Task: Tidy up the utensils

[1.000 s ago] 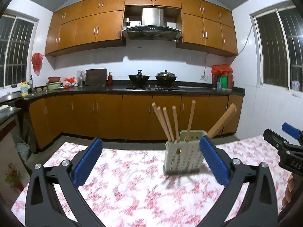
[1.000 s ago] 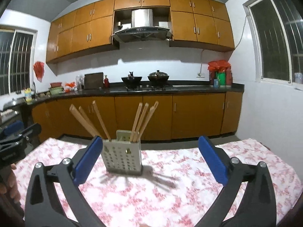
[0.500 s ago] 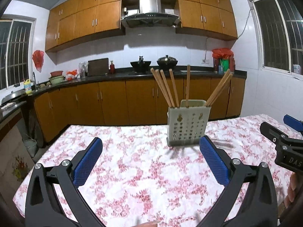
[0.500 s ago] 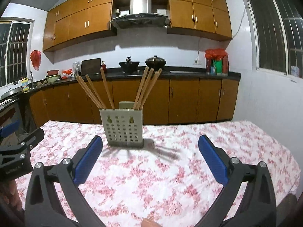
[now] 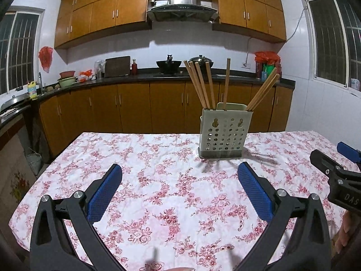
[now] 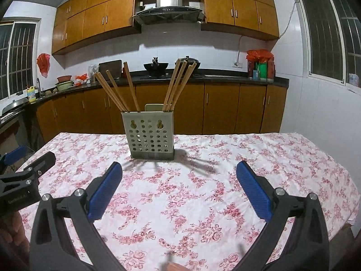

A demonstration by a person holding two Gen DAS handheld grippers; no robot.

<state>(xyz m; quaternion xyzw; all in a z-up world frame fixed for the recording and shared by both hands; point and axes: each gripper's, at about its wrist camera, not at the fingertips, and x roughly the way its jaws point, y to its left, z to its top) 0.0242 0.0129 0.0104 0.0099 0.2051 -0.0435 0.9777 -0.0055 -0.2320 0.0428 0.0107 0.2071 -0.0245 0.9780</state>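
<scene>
A pale perforated utensil holder (image 5: pixel 223 133) (image 6: pixel 150 134) stands upright near the far edge of the table. Several wooden chopsticks (image 5: pixel 204 85) (image 6: pixel 177 84) lean out of it to both sides. My left gripper (image 5: pixel 179 178) hangs open over the floral cloth, short of the holder, with nothing between its blue pads. My right gripper (image 6: pixel 179 177) is likewise open and empty, and the holder lies ahead of it, slightly left. Each gripper shows at the edge of the other's view.
A table with a pink floral cloth (image 5: pixel 158 192) (image 6: pixel 259 158) fills the foreground. Beyond its far edge run brown kitchen cabinets and a dark counter (image 5: pixel 140 78) with pots on it. A person's hand (image 6: pixel 13 232) holds the left gripper's handle.
Both cameras have pulled back and tilted down over the last second, so the holder now sits farther away and more of the cloth shows. Both grippers stayed open.
</scene>
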